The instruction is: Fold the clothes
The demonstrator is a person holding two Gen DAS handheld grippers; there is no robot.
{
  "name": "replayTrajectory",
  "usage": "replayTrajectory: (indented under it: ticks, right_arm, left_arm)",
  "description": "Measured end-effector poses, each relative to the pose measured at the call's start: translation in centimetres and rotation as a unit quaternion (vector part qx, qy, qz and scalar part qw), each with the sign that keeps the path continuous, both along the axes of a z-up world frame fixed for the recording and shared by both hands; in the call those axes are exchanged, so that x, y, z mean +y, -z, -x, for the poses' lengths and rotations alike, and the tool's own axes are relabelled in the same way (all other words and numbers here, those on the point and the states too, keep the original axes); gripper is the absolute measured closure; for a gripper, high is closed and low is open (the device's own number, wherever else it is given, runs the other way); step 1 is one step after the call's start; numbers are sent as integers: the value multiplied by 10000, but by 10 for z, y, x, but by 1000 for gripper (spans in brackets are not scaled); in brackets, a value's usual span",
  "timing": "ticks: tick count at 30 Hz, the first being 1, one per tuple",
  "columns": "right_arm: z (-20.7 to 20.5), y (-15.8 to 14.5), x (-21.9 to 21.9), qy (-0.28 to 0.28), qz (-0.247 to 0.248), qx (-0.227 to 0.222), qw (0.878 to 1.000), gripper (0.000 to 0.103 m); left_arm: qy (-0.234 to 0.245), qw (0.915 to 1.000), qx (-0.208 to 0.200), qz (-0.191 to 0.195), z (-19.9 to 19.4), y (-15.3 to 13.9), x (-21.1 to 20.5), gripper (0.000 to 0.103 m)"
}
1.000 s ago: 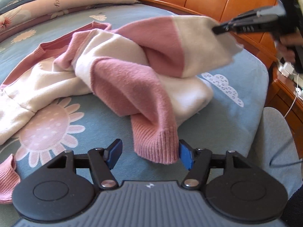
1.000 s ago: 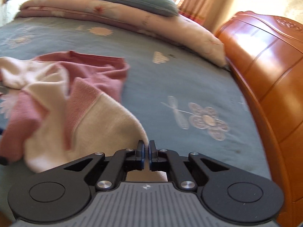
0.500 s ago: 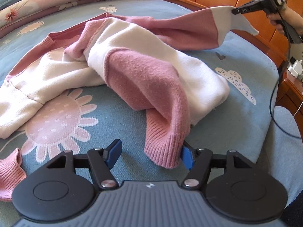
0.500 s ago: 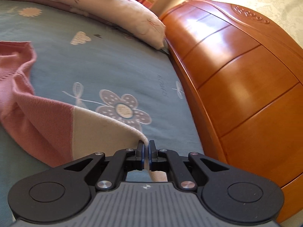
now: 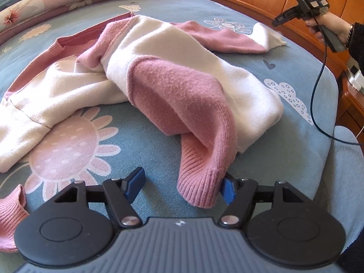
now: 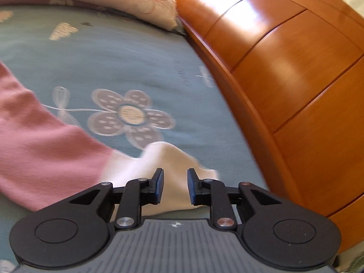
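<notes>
Fingers (image 6: 157, 186) of the right gripper (image 6: 174, 185) opening over the sweater (image 6: 45, 150); no readable writing.

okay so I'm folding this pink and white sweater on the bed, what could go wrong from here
1. The right gripper is opening over the white corner it just laid out, close to the wooden bed frame; a pad could snag the knit and drag it crooked.
2. The pink cuff leans on only one pad of the open left gripper, so it may slip aside before a grip.
3. The sweater is bunched in the middle; folding now could trap wrinkles.
</notes>
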State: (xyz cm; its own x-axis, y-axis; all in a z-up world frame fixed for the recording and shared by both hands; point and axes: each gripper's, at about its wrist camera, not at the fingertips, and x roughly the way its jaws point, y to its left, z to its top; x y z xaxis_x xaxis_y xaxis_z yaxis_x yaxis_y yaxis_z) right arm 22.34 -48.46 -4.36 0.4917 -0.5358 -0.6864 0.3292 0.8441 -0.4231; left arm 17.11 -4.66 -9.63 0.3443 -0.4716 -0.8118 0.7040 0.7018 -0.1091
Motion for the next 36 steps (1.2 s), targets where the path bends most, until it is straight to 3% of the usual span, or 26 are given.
replayTrajectory:
  ticks: [4, 13, 21, 26, 33, 36]
  right_arm:
    - [6, -12, 38, -655, -515, -219, 9963, 62]
    - [32, -35, 149, -2047, -1321, -319, 9693, 60]
    - [64, -39, 244, -3025, -1507, -272, 9408, 54]
    - [77, -34, 277, -3249, -1569, -275, 9323, 51]
    - [93, -27, 283, -3197, -1861, -281, 9286, 50]
    - [94, -24, 277, -3136, -1907, -291, 9297, 51]
  left_arm:
    - [-67, 10000, -32, 19, 1, 0, 3, 33]
    - [-493, 9987, -139, 64, 8, -6, 27, 33]
    - [-1011, 9948, -144, 2, 16, -11, 60, 33]
    - [-1335, 9908, -154, 144, 15, -18, 81, 33]
    - [-1620, 9854, -379, 369, 2, -29, 94, 37]
    - [-1600, 9848, -592, 327, -6, -35, 94, 48]
